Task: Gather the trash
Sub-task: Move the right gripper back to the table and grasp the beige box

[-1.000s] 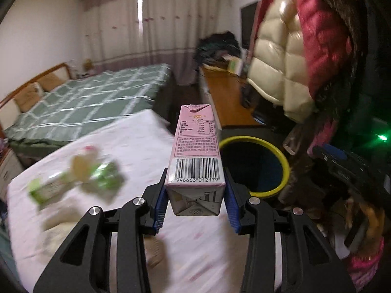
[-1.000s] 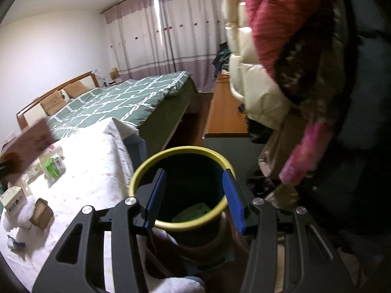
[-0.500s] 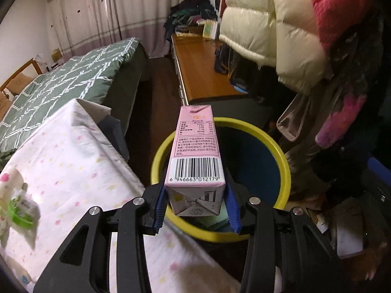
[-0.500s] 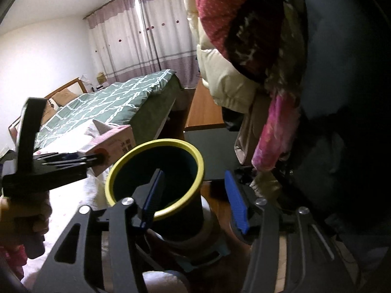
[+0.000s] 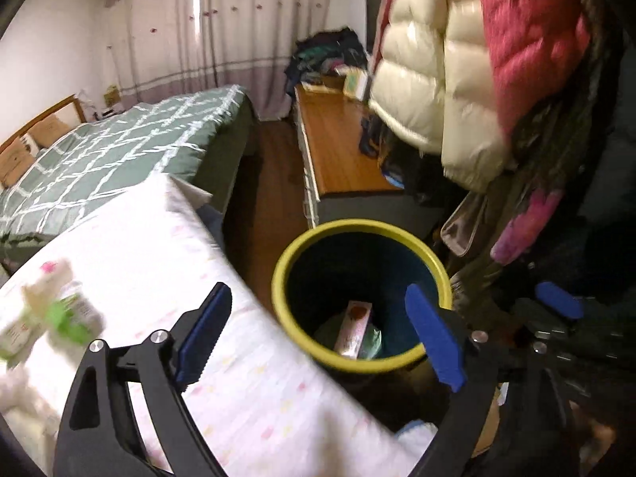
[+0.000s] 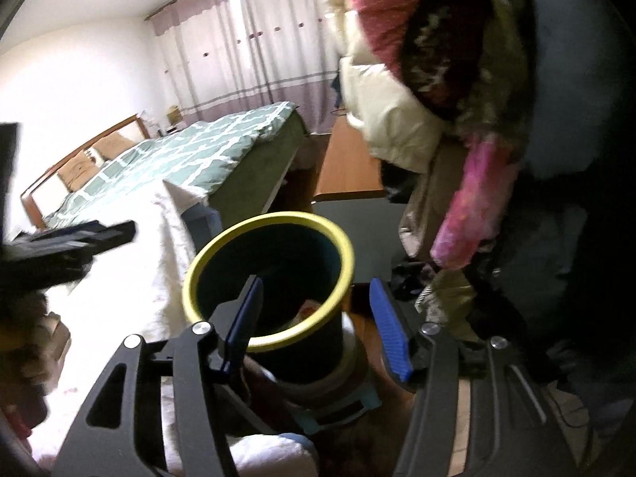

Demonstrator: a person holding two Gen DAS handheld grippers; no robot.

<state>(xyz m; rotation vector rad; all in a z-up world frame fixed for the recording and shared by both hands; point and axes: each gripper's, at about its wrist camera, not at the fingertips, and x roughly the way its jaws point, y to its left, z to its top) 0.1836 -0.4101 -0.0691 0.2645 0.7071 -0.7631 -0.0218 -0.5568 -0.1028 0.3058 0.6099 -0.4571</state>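
Observation:
A dark bin with a yellow rim (image 5: pixel 357 225) stands on the floor beside the white-clothed table (image 5: pixel 167 262). The pink milk carton (image 5: pixel 353 330) lies inside it on other rubbish. My left gripper (image 5: pixel 320 334) hangs above the bin's near rim, its jaws opening wide with nothing between them. In the right wrist view, my right gripper (image 6: pixel 318 324) is just in front of the bin (image 6: pixel 278 218). Its jaws are opening and hold nothing; only the bin's near rim shows between them. Green-labelled bottles (image 5: pixel 59 318) lie blurred on the table.
Puffy jackets (image 5: pixel 457 79) and a pink scarf (image 6: pixel 473 202) hang close to the bin's right. A wooden desk (image 5: pixel 338 147) and a bed with a green checked cover (image 5: pixel 119 147) lie beyond. Bare wooden floor (image 5: pixel 270 198) runs between bed and desk.
The left gripper carried the pink carton from over the table to above the bin, then opened. The carton dropped into the bin. The right gripper stayed by the bin and widened slightly.

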